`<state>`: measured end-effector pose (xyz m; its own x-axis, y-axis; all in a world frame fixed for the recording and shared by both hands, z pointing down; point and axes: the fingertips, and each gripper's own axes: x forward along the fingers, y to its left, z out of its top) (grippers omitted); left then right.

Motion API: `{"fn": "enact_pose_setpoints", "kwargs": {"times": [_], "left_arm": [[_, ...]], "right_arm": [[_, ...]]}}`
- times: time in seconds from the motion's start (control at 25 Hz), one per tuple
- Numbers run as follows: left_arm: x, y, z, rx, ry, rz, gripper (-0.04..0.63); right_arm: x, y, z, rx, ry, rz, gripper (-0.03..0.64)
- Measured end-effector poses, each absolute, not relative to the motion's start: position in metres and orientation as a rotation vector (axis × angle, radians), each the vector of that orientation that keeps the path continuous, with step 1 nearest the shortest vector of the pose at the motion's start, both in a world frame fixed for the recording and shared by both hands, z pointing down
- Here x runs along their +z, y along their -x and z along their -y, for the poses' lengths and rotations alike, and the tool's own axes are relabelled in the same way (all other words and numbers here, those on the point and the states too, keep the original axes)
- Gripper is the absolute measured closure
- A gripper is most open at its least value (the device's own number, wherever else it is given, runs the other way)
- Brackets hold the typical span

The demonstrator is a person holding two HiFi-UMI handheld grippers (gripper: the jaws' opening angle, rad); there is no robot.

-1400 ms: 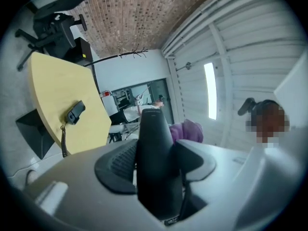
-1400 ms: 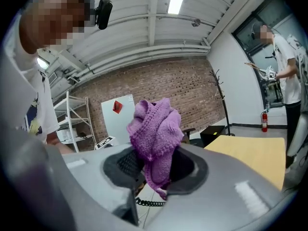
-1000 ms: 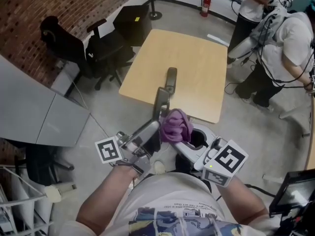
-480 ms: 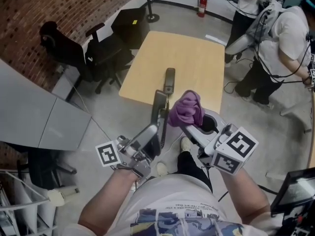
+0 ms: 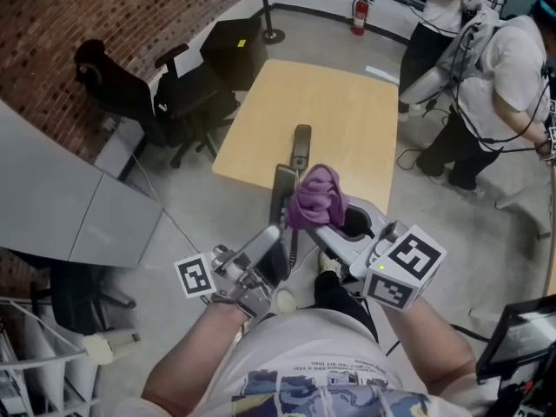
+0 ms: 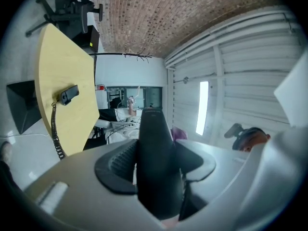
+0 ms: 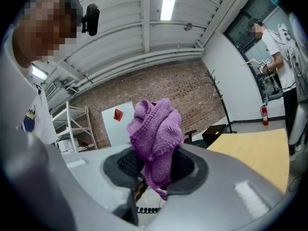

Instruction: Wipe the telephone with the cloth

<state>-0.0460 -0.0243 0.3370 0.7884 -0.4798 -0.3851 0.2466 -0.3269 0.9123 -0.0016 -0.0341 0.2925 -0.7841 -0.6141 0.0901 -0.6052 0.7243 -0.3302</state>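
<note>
While tool (image 7: 155, 166) clamps cloth (image 7: 156, 124), handset (image 5: 281, 189) — perhaps — touching.

Light wooden table (image 5: 347, 111) on a grey concrete floor (image 5: 217, 207), black telephone base (image 5: 301, 144) lying near its front edge, coiled cord (image 6: 55, 129) trailing off that edge

The cloth (image 7: 155, 129) is purple, with a knitted rib pattern. The handset (image 6: 156, 167), the telephone (image 5: 301, 146) and its coiled cord (image 6: 56, 131) are black. The table (image 5: 339, 102) is pale yellow wood. The left gripper (image 5: 276, 233) and right gripper (image 5: 334, 230) are light grey with dark grey pads (image 7: 122, 165); their cubes (image 5: 404, 268) bear black-and-white square markers. The wall (image 5: 130, 7) is red-brown brick, the floor (image 5: 200, 198) grey, the chairs (image 5: 130, 89) black, the fire extinguisher (image 5: 359, 11) red.
</note>
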Motion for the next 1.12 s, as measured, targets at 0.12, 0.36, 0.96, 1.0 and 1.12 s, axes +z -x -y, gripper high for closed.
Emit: {"fn": "enact_pose_setpoints", "kwargs": {"times": [0.12,0.36,0.96,1.0,1.12], "left_arm": [[0.335,0.047,0.028,-0.745,-1.758,0.182,0.339],[0.332,0.050,0.033,-0.748,-1.760,0.177,0.339],[0.333,0.050,0.035,-0.744,-1.751,0.142,0.339],[0.331,0.049,0.035,-0.744,-1.750,0.137,0.340],[0.324,0.042,0.037,-0.744,-1.746,0.122,0.339]], "right_arm": [[0.295,0.009,0.027,-0.548,0.992,-2.917,0.495],[0.301,0.014,0.013,-0.583,0.975,-2.939,0.495],[0.319,-0.002,0.007,-0.638,1.047,-2.916,0.495],[0.314,-0.006,0.015,-0.626,1.070,-2.906,0.495],[0.301,-0.016,0.040,-0.606,1.110,-2.879,0.495]]}}
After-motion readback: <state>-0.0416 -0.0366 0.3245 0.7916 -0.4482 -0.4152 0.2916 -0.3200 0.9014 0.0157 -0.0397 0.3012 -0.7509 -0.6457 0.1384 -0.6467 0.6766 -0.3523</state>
